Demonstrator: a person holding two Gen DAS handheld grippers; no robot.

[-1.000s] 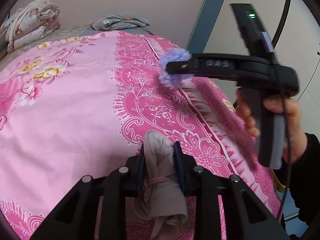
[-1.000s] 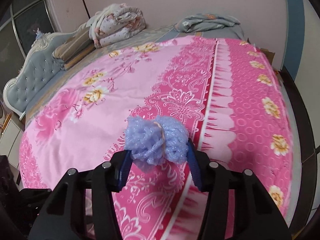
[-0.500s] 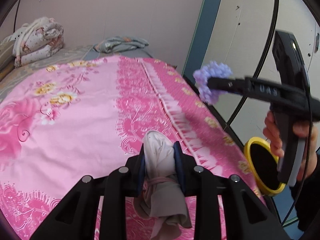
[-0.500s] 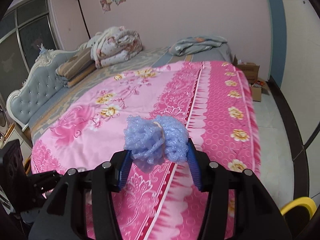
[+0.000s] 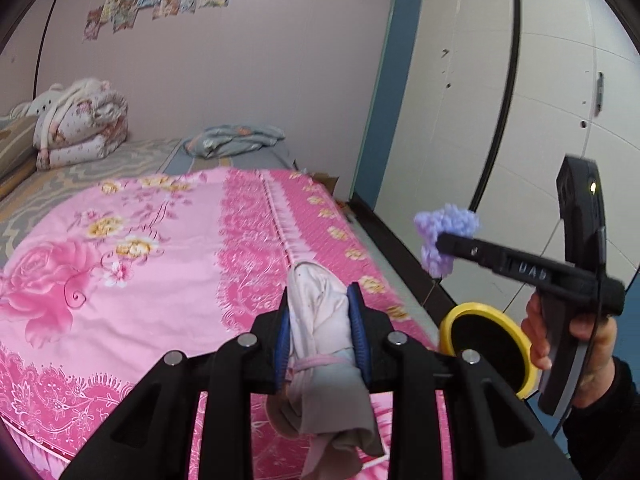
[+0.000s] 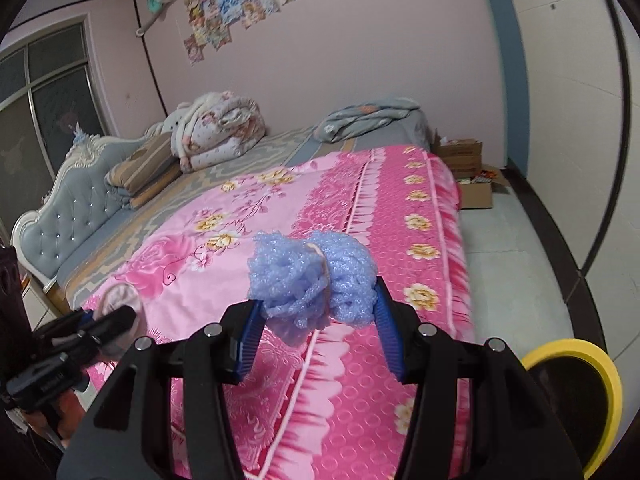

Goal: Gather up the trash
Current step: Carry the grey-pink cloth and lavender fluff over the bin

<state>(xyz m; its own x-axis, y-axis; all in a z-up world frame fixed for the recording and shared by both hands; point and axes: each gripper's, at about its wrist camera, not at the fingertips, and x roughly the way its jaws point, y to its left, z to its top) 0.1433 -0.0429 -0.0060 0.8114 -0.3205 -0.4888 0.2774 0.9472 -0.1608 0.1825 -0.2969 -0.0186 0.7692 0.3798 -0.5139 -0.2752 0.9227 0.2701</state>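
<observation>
Both my grippers rose off the bed point(image 6: 280, 200) toward one yellow bin point(image 5: 486, 350). Left gripper point(image 5: 320, 332) pinches one rag point(image 5: 324, 344); right gripper point(image 6: 318, 312), tilted down, pinches one blue puff point(image 6: 312, 276).

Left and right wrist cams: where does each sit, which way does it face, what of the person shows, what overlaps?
Left wrist: on the left gripper, shut on a beige cloth bundle, facing along the pink bedspread; shows the right hand.
Right wrist: on the right gripper, shut on a blue foam bundle, facing up the bed toward the headboard.
Shared: bedspread, yellow-rimmed bin, each other's gripper.
</observation>
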